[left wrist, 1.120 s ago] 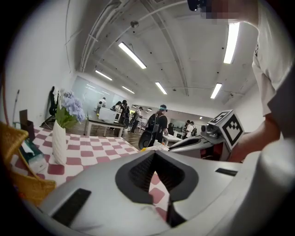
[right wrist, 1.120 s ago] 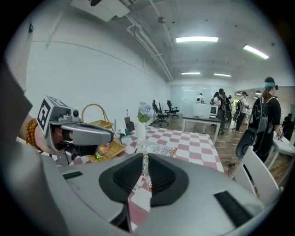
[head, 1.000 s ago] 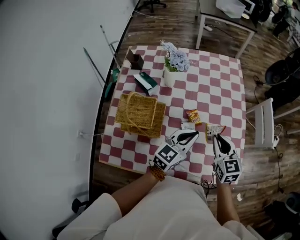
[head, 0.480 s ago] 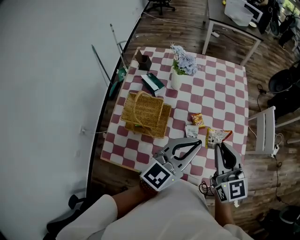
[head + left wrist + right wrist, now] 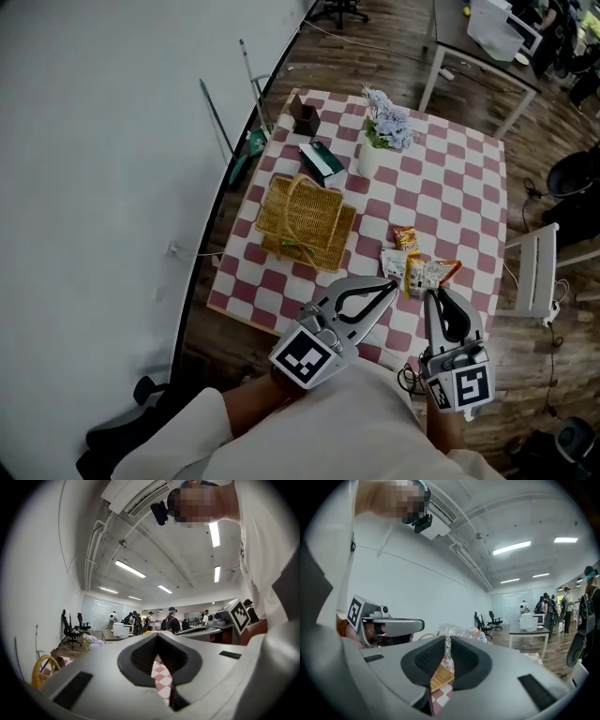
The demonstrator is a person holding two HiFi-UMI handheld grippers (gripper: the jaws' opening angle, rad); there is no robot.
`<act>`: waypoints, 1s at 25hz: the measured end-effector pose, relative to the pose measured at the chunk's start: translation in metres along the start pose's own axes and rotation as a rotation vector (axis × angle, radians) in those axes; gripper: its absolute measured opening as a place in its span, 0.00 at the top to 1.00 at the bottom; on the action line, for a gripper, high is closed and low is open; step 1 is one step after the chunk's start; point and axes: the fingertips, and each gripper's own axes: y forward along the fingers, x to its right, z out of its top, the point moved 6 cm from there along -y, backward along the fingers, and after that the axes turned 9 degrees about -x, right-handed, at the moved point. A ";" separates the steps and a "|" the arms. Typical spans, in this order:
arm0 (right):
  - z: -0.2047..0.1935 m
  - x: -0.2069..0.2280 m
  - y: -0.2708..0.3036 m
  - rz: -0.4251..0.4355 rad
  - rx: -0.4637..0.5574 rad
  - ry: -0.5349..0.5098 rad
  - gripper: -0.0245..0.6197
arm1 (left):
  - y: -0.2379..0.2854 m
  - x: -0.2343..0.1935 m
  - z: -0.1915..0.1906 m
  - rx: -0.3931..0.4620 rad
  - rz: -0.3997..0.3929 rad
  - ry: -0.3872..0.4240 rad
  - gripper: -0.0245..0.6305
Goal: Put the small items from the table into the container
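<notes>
A wicker basket with a handle stands at the left of the checkered table. Right of it lie an orange snack packet and a white packet. My right gripper is shut on a crinkly snack packet and holds it above the table's near edge. In the right gripper view that packet sticks up between the jaws of the right gripper. My left gripper hovers beside it, tips together, nothing held. The left gripper also looks shut in its own view.
A white vase of flowers, a green-and-white box and a small dark box stand at the table's far side. A white chair is to the right. Poles lean on the wall. A desk stands beyond.
Both grippers have risen from the table toward the head camera. The right one has carried the snack packet up with it. The other packets and the basket stay put.
</notes>
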 end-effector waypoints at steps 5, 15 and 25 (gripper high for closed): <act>0.003 -0.024 0.023 0.089 -0.015 -0.013 0.86 | -0.027 -0.012 -0.004 -0.010 0.075 -0.010 0.92; 0.011 -0.080 0.067 0.261 -0.031 -0.042 0.86 | -0.088 -0.035 -0.017 -0.034 0.226 -0.046 0.92; -0.001 -0.081 0.122 0.263 -0.103 -0.069 0.86 | -0.090 -0.067 -0.038 -0.067 0.224 -0.038 0.92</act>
